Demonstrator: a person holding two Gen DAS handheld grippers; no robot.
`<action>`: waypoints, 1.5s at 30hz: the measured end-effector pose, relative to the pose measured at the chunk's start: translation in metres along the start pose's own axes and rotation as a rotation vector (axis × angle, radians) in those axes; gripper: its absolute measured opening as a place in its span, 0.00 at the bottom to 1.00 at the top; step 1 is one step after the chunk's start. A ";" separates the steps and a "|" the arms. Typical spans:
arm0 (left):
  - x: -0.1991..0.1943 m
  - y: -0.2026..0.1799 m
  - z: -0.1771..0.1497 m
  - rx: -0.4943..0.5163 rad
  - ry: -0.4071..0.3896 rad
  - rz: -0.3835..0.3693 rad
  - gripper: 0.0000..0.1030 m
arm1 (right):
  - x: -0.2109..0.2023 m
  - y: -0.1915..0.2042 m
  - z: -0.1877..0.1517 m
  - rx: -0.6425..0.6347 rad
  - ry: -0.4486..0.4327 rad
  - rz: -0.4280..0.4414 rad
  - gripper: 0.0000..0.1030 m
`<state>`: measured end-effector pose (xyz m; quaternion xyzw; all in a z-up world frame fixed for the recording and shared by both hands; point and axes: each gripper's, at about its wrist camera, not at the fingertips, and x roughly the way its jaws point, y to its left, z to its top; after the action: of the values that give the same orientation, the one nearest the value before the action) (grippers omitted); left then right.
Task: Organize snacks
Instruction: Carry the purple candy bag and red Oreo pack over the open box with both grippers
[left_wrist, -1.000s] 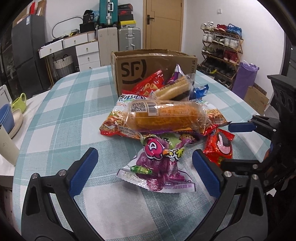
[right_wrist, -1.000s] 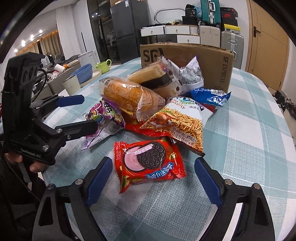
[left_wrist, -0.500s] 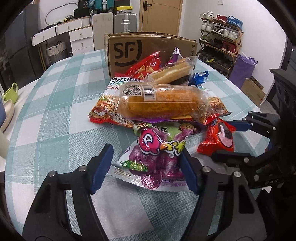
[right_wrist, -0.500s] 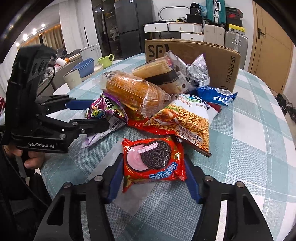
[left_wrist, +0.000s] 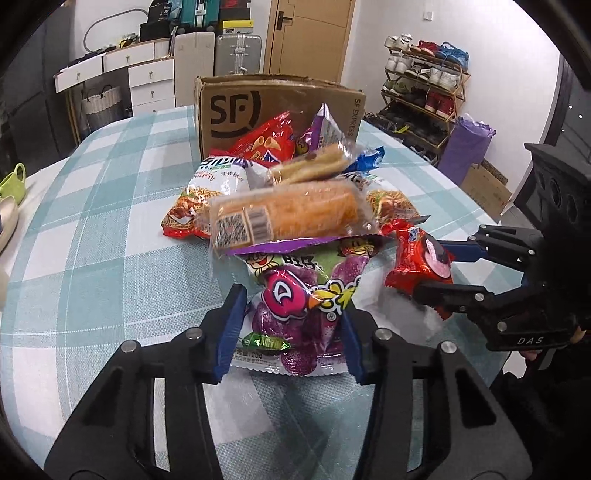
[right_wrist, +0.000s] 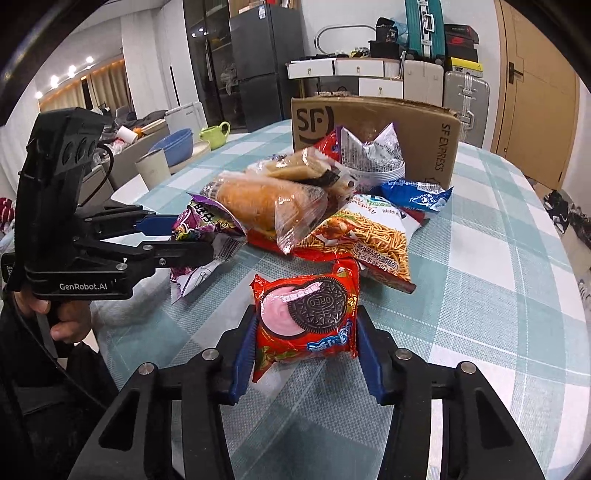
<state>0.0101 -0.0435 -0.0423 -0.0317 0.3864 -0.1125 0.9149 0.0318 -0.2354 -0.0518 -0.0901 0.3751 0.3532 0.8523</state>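
Left wrist view shows the left gripper (left_wrist: 291, 332), its jaws having just closed, clamped on the sides of a purple candy bag (left_wrist: 299, 306) that lies at the near edge of the snack pile on the table (left_wrist: 92, 240). Right wrist view shows the right gripper (right_wrist: 304, 354), its jaws likewise just closed, pinching a red Oreo pack (right_wrist: 308, 314) between its blue pads (right_wrist: 245, 354); the pack looks tilted up off the cloth, just in front of the pile.

Judging from this, the sorting has barely begun. Both hands have only now taken a first item each, and the rest sits in one heap against the cardboard box (left_wrist: 277, 103), which stands behind it. Whether anything is inside the box cannot be told. Left to do, most likely: carry these two off, then work through the heap.

The candy bag is glossy crinkled film, puffy and lumpy with small pieces inside, its flat sealed hem toward the camera. The Oreo pack is a shiny foil pillow, creased where the pads press it. Behind them lies a long bread roll (left_wrist: 288, 218) in clear, wrinkled wrap with a barcode label, resting across two flat noodle bags (right_wrist: 365, 236). Above it sits a wrapped wafer sandwich (left_wrist: 310, 166), then a red cone-snack bag (left_wrist: 266, 142) and a small blue packet (right_wrist: 417, 195). The box is matte corrugated board with soft, worn edges. The tablecloth is woven, checked in teal and white.
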 end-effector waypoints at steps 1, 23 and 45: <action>-0.003 -0.001 0.000 0.000 -0.006 0.000 0.43 | -0.003 0.001 0.000 0.002 -0.006 0.007 0.48; -0.065 0.001 0.054 -0.055 -0.185 0.029 0.43 | -0.065 -0.021 0.052 0.043 -0.240 -0.065 0.48; -0.031 0.024 0.151 -0.099 -0.191 0.089 0.43 | -0.053 -0.065 0.138 0.078 -0.279 -0.100 0.48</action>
<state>0.1017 -0.0173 0.0817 -0.0702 0.3038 -0.0488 0.9489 0.1303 -0.2535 0.0748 -0.0254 0.2618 0.3047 0.9154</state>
